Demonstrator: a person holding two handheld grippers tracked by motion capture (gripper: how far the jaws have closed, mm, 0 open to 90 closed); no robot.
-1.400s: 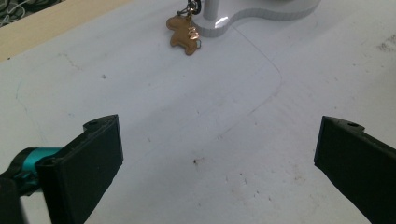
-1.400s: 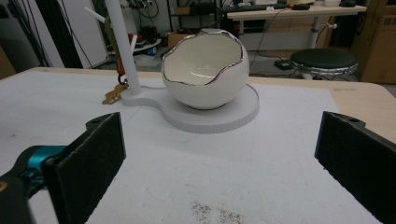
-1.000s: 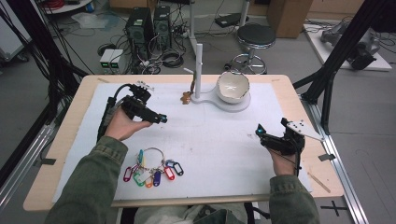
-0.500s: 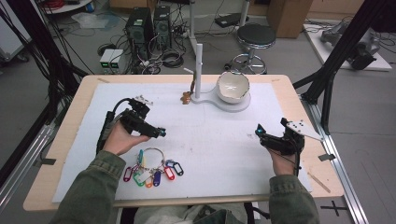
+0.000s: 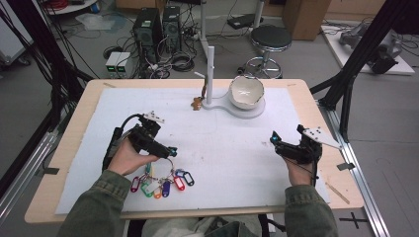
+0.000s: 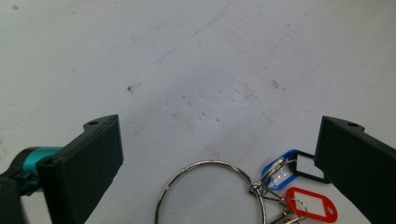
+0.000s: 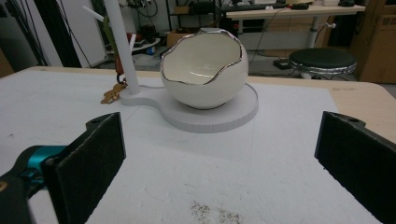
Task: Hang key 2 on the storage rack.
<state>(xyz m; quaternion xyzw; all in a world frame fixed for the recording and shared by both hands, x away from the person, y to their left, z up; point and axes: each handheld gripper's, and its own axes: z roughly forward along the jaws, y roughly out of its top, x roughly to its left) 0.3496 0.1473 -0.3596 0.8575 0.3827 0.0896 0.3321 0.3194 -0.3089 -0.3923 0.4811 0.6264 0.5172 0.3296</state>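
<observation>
Cluttered workshop floor beyond, with computer towers [image 5: 158,27], cables and a round stool [image 5: 268,39]; nearer, a wooden table [image 5: 316,106] under a white mat [image 5: 222,148]. At the mat's far edge, a white stand [image 5: 211,74] on a flat base, an egg-shaped white bowl [image 5: 246,92] with a jagged silver rim on that base, a small gold charm [image 5: 197,103] at the foot of the post. Left gripper [image 5: 165,150] low over the mat's near left, jaws spread wide, nothing between them. Just below and beside it, flat on the mat, a key ring [image 5: 160,173] with coloured tags: red, blue, green, purple, yellow. From the left gripper view, the metal ring [image 6: 210,191] between the two black jaws but apart from both, blue tag [image 6: 280,164] and red tag [image 6: 310,205] near the right-hand jaw. Right gripper [image 5: 279,143] at the mat's near right, well apart from the keys, likewise wide open and empty, pointed toward the bowl [image 7: 203,67] and stand [image 7: 122,46].
</observation>
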